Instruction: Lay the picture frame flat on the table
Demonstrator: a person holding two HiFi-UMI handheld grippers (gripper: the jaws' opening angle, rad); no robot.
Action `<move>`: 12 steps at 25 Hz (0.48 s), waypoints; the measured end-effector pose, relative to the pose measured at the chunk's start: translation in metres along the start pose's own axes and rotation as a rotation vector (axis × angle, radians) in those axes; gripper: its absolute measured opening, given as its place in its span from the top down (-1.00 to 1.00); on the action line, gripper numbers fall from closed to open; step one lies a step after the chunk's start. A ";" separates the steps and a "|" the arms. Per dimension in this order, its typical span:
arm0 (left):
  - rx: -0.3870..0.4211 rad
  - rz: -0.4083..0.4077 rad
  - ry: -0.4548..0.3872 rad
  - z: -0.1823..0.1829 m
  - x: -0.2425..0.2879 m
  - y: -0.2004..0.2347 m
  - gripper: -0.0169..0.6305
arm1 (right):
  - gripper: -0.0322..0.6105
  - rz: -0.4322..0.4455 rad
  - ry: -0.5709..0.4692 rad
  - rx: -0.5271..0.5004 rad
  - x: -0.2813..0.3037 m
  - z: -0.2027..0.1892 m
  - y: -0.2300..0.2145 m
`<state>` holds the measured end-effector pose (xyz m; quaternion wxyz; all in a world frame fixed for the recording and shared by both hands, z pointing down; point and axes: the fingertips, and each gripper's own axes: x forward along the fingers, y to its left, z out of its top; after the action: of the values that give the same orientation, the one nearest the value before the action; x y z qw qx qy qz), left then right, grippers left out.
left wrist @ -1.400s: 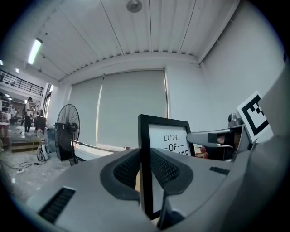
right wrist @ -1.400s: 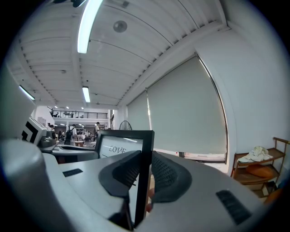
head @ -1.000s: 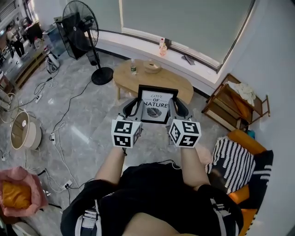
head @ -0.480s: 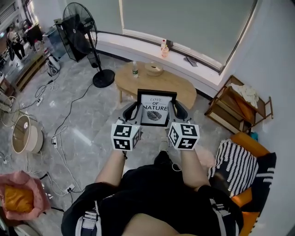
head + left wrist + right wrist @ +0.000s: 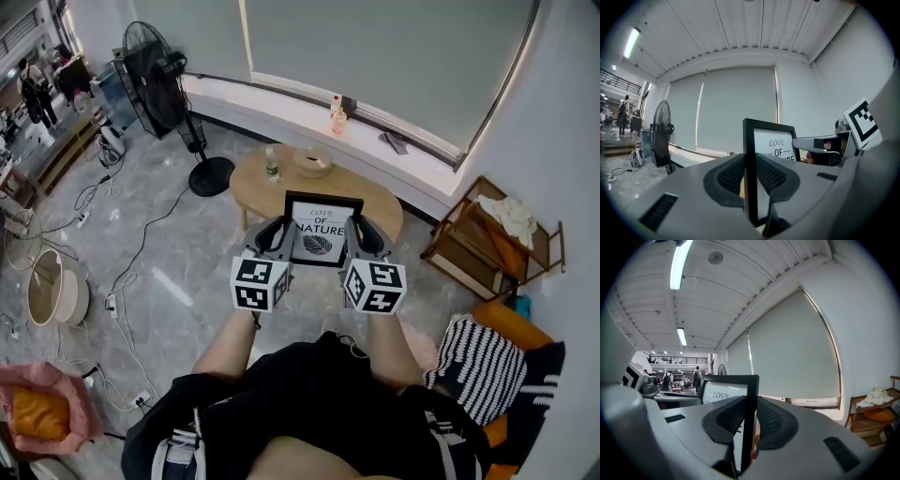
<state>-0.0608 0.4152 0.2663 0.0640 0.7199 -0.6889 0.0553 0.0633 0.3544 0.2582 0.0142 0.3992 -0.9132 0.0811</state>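
A black picture frame (image 5: 322, 231) with a white print of a leaf and lettering hangs in the air in front of the person, upright and facing them. My left gripper (image 5: 278, 237) is shut on its left edge, and my right gripper (image 5: 353, 237) is shut on its right edge. In the left gripper view the frame's (image 5: 751, 173) edge sits clamped between the two ribbed pads. The right gripper view shows the frame's (image 5: 749, 418) other edge pinched the same way. The oval wooden table (image 5: 375, 203) lies beyond and below the frame.
On the table stand a small bottle (image 5: 272, 165) and a wooden bowl (image 5: 312, 161). A black floor fan (image 5: 164, 89) stands to the table's left, a wooden rack (image 5: 492, 239) to its right. Cables trail over the grey floor at left. A striped cushion (image 5: 473, 352) lies at lower right.
The frame and both grippers have stayed together while the table has drawn slightly nearer in the head view; the grip on both edges is unchanged.
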 end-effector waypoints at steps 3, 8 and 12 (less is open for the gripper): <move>0.005 -0.003 0.003 0.017 0.053 -0.003 0.68 | 0.62 -0.002 -0.001 0.009 0.037 0.016 -0.039; 0.014 -0.002 0.028 0.030 0.140 -0.005 0.68 | 0.62 0.005 0.004 0.022 0.098 0.030 -0.103; 0.010 0.006 0.036 0.040 0.205 -0.006 0.68 | 0.62 0.011 0.014 0.028 0.143 0.038 -0.150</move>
<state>-0.0457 0.2068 0.2610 0.0728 0.7170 -0.6896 0.0718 0.0774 0.1441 0.2541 0.0145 0.3937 -0.9140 0.0968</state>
